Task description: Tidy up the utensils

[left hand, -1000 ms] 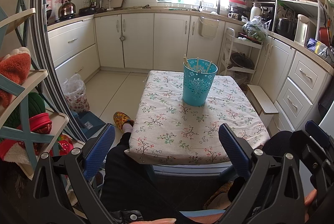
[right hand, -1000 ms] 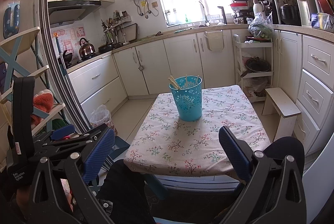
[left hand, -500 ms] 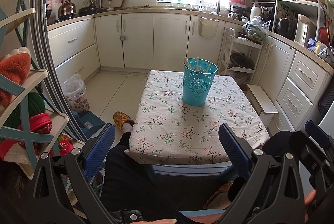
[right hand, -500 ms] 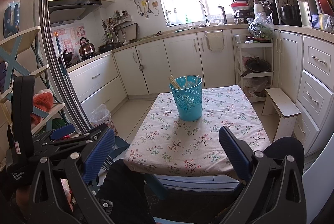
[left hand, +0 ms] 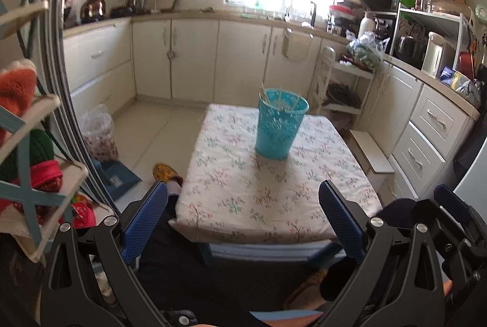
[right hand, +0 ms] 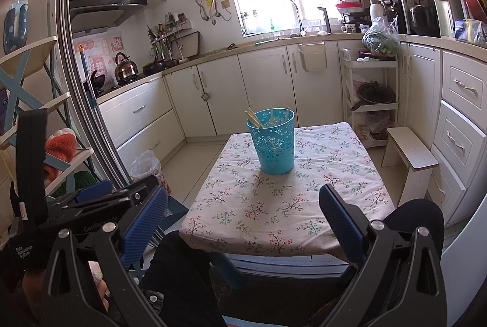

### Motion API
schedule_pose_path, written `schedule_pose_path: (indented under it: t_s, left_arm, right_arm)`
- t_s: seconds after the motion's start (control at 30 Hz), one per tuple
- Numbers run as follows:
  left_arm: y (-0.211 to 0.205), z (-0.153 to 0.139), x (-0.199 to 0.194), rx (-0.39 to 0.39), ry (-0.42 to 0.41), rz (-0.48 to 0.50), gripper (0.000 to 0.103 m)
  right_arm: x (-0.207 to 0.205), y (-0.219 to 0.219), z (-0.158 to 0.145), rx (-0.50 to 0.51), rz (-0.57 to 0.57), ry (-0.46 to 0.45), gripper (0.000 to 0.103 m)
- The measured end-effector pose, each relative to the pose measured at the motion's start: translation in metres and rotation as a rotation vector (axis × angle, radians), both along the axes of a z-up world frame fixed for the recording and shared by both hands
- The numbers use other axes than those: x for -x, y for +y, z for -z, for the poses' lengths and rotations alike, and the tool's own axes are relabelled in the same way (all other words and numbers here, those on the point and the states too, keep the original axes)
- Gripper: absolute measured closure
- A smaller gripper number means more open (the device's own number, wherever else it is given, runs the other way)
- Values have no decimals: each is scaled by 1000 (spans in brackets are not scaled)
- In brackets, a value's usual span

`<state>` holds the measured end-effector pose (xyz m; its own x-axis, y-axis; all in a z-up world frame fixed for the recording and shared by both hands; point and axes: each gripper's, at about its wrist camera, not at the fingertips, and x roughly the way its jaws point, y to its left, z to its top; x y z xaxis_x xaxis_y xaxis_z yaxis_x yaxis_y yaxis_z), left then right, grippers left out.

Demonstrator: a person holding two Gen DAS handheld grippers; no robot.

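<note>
A turquoise perforated holder [left hand: 280, 128] [right hand: 271, 140] stands on the far half of a small table with a floral cloth [left hand: 268, 199] [right hand: 283, 205]. Several light wooden chopsticks [left hand: 281, 101] [right hand: 254, 118] stand inside it. My left gripper [left hand: 243, 217] is open and empty, held back from the table's near edge. My right gripper [right hand: 243, 217] is open and empty, also back from the near edge. The left gripper also shows at the left of the right wrist view [right hand: 100, 196].
My dark-trousered legs [right hand: 182, 275] are under the table's near edge. A shelf rack [left hand: 27, 150] stands close on the left. A white stool [right hand: 409, 153] and drawers [right hand: 462, 126] stand on the right. A plastic bag [left hand: 99, 130] sits on the floor.
The left wrist view has tilted and shifted slightly, with some motion blur. The right gripper and the holder have not moved.
</note>
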<state>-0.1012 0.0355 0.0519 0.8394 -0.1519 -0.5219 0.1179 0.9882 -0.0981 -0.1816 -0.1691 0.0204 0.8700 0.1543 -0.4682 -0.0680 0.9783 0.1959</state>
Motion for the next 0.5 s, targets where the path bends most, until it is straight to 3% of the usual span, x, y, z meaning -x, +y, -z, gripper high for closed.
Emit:
schedule_pose_path:
  t_s: [0.13,0.5]
  left_arm:
    - [-6,-5,7,-51,-53,-26,8]
    - [-3,10,-12,-13,84,18,8]
  right_arm:
    - [1,-2,-4,1,4,-14,7]
    - [1,-8,-5,7,12,-20,7]
